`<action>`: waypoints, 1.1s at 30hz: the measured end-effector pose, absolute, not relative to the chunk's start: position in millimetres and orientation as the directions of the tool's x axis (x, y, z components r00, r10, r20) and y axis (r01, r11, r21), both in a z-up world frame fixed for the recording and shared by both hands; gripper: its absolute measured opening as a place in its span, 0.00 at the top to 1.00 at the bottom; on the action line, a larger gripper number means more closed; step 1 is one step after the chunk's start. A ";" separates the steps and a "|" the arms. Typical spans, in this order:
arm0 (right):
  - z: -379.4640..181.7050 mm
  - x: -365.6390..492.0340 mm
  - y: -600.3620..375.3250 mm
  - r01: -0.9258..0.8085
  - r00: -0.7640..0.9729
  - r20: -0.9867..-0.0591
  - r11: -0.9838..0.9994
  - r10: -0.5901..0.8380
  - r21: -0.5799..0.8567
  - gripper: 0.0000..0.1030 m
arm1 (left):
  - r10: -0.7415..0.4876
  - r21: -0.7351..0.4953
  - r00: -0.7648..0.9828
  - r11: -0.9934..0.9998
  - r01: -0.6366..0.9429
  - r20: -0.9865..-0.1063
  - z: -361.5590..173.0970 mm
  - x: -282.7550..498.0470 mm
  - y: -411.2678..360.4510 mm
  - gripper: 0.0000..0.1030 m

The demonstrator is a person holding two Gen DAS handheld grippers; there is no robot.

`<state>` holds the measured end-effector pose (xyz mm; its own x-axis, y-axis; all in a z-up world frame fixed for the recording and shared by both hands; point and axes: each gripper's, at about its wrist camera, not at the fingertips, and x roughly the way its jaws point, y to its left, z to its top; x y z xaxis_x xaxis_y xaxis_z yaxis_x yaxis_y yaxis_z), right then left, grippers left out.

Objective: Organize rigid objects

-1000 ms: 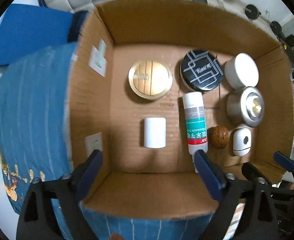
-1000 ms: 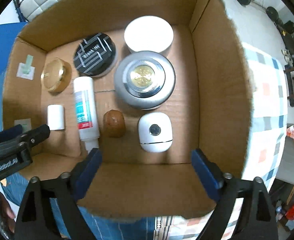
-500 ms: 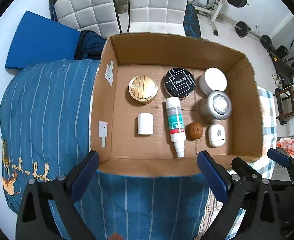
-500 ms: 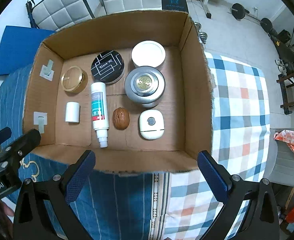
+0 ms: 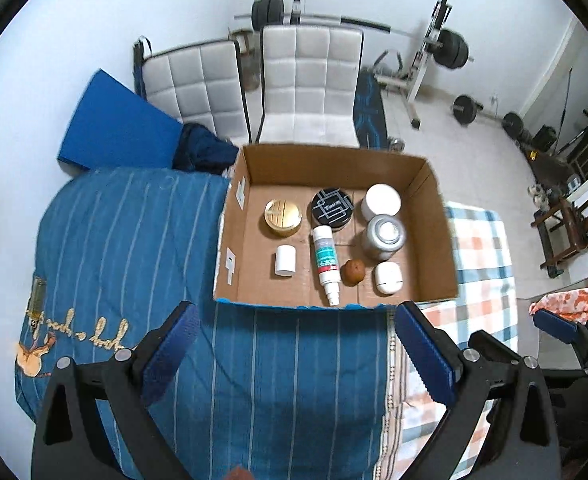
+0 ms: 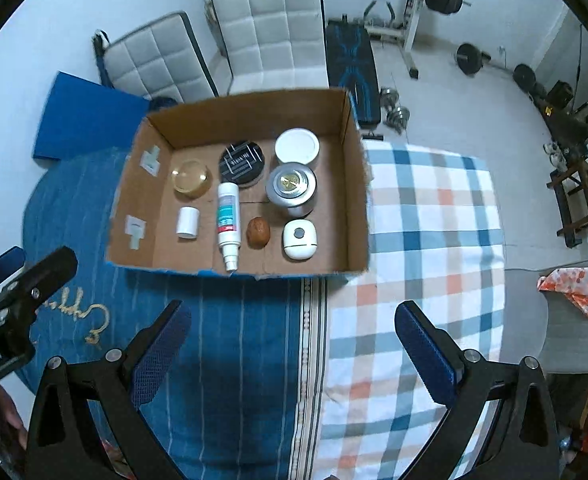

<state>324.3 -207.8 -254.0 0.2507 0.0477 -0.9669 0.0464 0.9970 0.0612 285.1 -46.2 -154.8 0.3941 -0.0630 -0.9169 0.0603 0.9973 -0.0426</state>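
An open cardboard box (image 5: 433, 216) (image 6: 355, 184) lies on the bed, holding several small items in two rows. At the back are a gold round tin (image 5: 282, 217), a black patterned tin (image 5: 331, 208) and a white jar (image 5: 381, 201). In front lie a white cap (image 5: 286, 261), a white spray bottle (image 5: 325, 258), a walnut (image 5: 353, 271), a silver jar (image 5: 383, 236) and a white oval case (image 5: 388, 277). My left gripper (image 5: 297, 352) hangs open and empty, high above the blue cover, short of the box. My right gripper (image 6: 290, 352) is likewise open and empty.
A blue striped quilt (image 5: 126, 248) covers the bed's left part and a checked sheet (image 6: 425, 248) the right. Two white padded chairs (image 5: 305, 92) stand behind the box, a blue mat (image 5: 114, 128) to the left. Weights and a bench (image 6: 351, 64) fill the floor beyond.
Both grippers rose and drew back out of the box, so the box shrank in both views and the room came into sight. The items inside have not moved.
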 end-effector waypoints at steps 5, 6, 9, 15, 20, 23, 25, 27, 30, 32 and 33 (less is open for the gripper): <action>-208.8 282.1 -210.4 0.029 0.317 -0.947 0.997 0.058 0.070 0.00 | -0.064 -0.044 0.464 0.998 0.054 -0.883 -112.6 251.0 -41.8 0.03; -201.5 274.9 -210.8 0.026 0.326 -0.944 0.997 0.056 0.068 0.00 | -0.065 -0.044 0.474 0.998 0.054 -0.878 -105.5 244.6 -41.4 0.02; -182.2 256.2 -212.6 0.021 0.346 -0.936 0.997 0.067 0.079 0.00 | -0.072 -0.045 0.494 0.997 0.066 -0.866 -88.4 226.4 -41.2 0.03; -144.5 221.4 -215.9 0.015 0.393 -0.917 0.996 0.075 0.088 0.00 | -0.091 -0.059 0.521 0.995 0.078 -0.849 -61.7 190.9 -43.8 0.02; -123.8 197.4 -215.5 0.009 0.413 -0.908 0.996 0.073 0.084 0.00 | -0.110 -0.066 0.532 0.993 0.102 -0.839 -42.9 167.0 -49.1 0.02; -110.6 184.4 -214.9 0.000 0.432 -0.899 0.997 0.069 0.077 0.00 | -0.104 -0.054 0.550 0.993 0.107 -0.828 -30.9 154.8 -50.5 0.03; -103.5 178.5 -215.6 0.000 0.442 -0.895 0.997 0.063 0.071 0.00 | -0.111 -0.060 0.557 0.992 0.108 -0.823 -25.9 149.1 -49.6 0.02; -98.7 174.6 -217.3 0.004 0.448 -0.892 0.998 0.058 0.067 0.00 | -0.115 -0.064 0.564 0.992 0.108 -0.818 -20.7 144.5 -48.8 0.02; -92.2 171.9 -220.8 0.014 0.463 -0.885 0.998 0.048 0.062 0.00 | -0.109 -0.059 0.578 0.993 0.105 -0.809 -15.2 141.5 -49.0 0.02; -87.8 172.2 -223.5 0.026 0.474 -0.880 0.998 0.037 0.056 0.00 | -0.100 -0.051 0.586 0.994 0.101 -0.804 -12.7 140.7 -48.5 0.02; -85.7 172.4 -224.4 0.029 0.478 -0.878 0.998 0.033 0.053 0.00 | -0.099 -0.048 0.590 0.994 0.101 -0.802 -11.8 140.7 -48.8 0.03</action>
<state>172.4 -224.4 -85.7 0.4781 0.0330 -0.8777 0.0293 0.9981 0.0535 140.7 -48.8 -11.8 0.5895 -0.0987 -0.8017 0.1010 0.9937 -0.0482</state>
